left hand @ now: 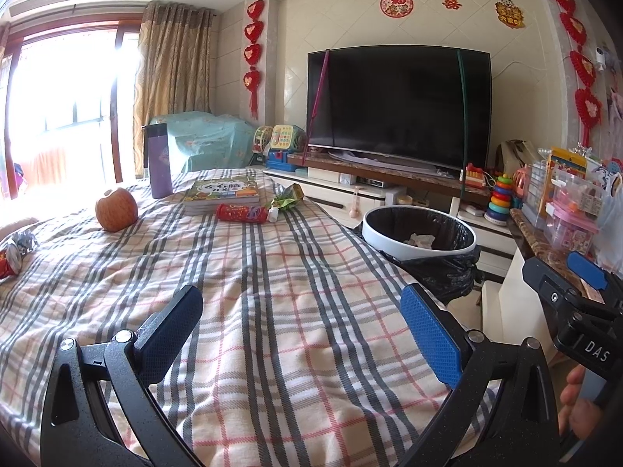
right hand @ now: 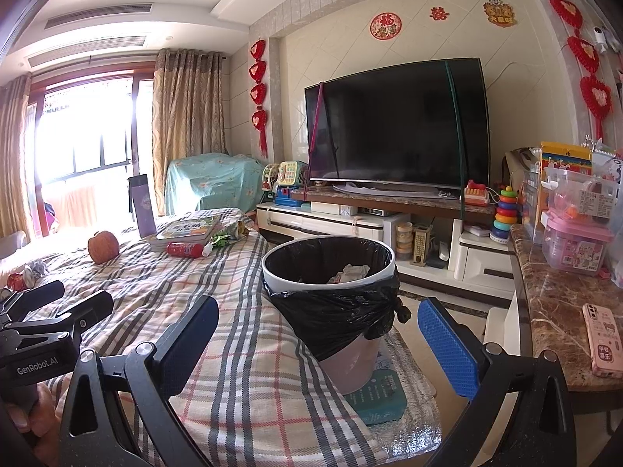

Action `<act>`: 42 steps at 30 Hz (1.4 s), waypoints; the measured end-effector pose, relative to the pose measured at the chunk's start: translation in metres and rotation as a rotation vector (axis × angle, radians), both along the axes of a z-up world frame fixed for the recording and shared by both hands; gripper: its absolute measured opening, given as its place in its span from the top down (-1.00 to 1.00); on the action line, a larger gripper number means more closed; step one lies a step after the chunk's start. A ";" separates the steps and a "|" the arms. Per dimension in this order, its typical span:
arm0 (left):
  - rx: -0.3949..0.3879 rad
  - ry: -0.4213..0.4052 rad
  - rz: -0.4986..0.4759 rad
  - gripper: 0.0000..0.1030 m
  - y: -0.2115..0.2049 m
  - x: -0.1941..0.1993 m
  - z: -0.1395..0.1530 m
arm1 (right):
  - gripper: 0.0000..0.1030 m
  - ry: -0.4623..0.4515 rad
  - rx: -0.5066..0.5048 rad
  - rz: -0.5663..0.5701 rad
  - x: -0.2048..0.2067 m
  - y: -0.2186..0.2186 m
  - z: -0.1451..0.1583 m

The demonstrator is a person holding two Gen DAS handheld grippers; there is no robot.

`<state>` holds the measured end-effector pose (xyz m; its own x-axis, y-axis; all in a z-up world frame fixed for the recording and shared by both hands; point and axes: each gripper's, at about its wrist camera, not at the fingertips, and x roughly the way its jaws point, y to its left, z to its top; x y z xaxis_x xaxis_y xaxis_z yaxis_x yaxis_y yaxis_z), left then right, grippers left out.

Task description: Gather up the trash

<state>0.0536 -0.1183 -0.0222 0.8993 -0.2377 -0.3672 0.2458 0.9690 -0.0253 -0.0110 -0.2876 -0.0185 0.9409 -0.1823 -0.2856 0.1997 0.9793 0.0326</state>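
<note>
A white trash bin (left hand: 389,233) (right hand: 370,366) lined with a black bag stands beside the table's right edge, with crumpled paper inside. On the plaid tablecloth (left hand: 253,272) (right hand: 163,280) lie a red tube wrapper (left hand: 241,212) (right hand: 185,249), a green snack bag (left hand: 290,196) (right hand: 229,232) and a crushed red can (left hand: 13,255) (right hand: 17,280) at the far left. My left gripper (left hand: 301,319) hovers open over the cloth, holding nothing. My right gripper (right hand: 317,334) is open and empty, just in front of the bin.
An apple (left hand: 116,209) (right hand: 103,247), a purple bottle (left hand: 159,161) (right hand: 142,206) and a stack of books (left hand: 222,191) (right hand: 187,230) sit on the table. Behind is a TV (left hand: 397,105) on a low cabinet with toys. A marble counter (right hand: 553,311) with a pink phone (right hand: 603,344) is at right.
</note>
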 end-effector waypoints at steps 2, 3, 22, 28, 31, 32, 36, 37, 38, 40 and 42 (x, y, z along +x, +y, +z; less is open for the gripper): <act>0.000 0.000 0.000 -1.00 0.000 0.000 0.000 | -1.00 0.000 0.001 -0.001 0.000 0.000 0.000; 0.000 0.000 0.000 -1.00 0.000 0.000 0.000 | -1.00 0.000 0.002 -0.001 0.000 0.000 0.000; 0.000 0.001 -0.001 -1.00 -0.001 0.000 0.000 | -1.00 0.002 0.003 0.000 0.001 0.000 0.000; 0.000 0.001 -0.001 -1.00 -0.002 0.000 -0.001 | -1.00 0.004 0.006 0.004 -0.001 0.006 0.000; 0.000 0.004 -0.003 -1.00 -0.004 0.001 -0.002 | -1.00 0.004 0.010 0.006 -0.002 0.009 0.000; 0.000 0.005 -0.003 -1.00 -0.005 0.001 -0.002 | -1.00 0.004 0.013 0.008 -0.003 0.009 0.000; -0.001 0.006 -0.005 -1.00 -0.006 0.001 -0.003 | -1.00 0.008 0.018 0.012 0.000 0.008 0.000; -0.001 0.007 -0.005 -1.00 -0.006 0.001 -0.004 | -1.00 0.010 0.019 0.013 0.000 0.008 -0.001; -0.002 0.008 -0.006 -1.00 -0.006 0.002 -0.004 | -1.00 0.012 0.021 0.013 0.001 0.009 -0.001; -0.005 0.014 -0.008 -1.00 -0.007 0.003 -0.005 | -1.00 0.017 0.023 0.015 0.002 0.010 -0.001; -0.010 0.021 -0.013 -1.00 -0.006 0.005 -0.006 | -1.00 0.022 0.028 0.017 0.003 0.007 -0.002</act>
